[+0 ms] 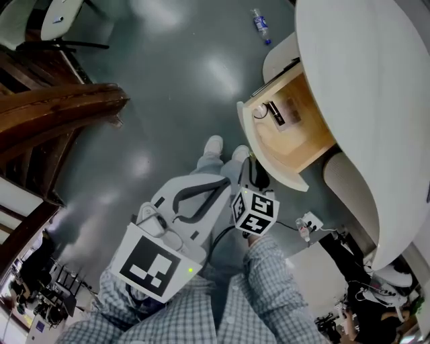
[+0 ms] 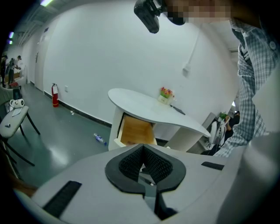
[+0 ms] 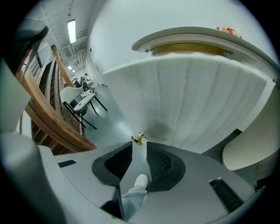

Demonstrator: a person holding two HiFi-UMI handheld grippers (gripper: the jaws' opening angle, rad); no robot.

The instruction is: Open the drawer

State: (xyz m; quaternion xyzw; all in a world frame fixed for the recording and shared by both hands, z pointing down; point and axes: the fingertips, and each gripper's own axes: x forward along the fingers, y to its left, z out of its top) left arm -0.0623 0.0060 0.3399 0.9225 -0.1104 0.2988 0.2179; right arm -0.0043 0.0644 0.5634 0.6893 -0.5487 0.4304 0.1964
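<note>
The drawer (image 1: 299, 138) stands pulled out from under the white curved desk (image 1: 363, 101), its wooden inside showing; it also shows in the left gripper view (image 2: 135, 131). My right gripper (image 1: 259, 176) is at the drawer's white ribbed front (image 3: 197, 100). Its jaws are open, and the small brass knob (image 3: 138, 139) sits just beyond the tips of the right gripper (image 3: 139, 145), not between the pads. My left gripper (image 1: 225, 183) is held back near my body, its tips meeting with nothing in them; from the left gripper (image 2: 142, 148) the desk lies some way off.
A black object (image 1: 274, 111) and a small round item (image 1: 261, 112) lie in the drawer. A water bottle (image 1: 261, 25) lies on the grey floor. A wooden stair rail (image 1: 60, 107) runs at the left, with a chair (image 1: 60, 20) behind it. My shoes (image 1: 213, 144) stand before the drawer.
</note>
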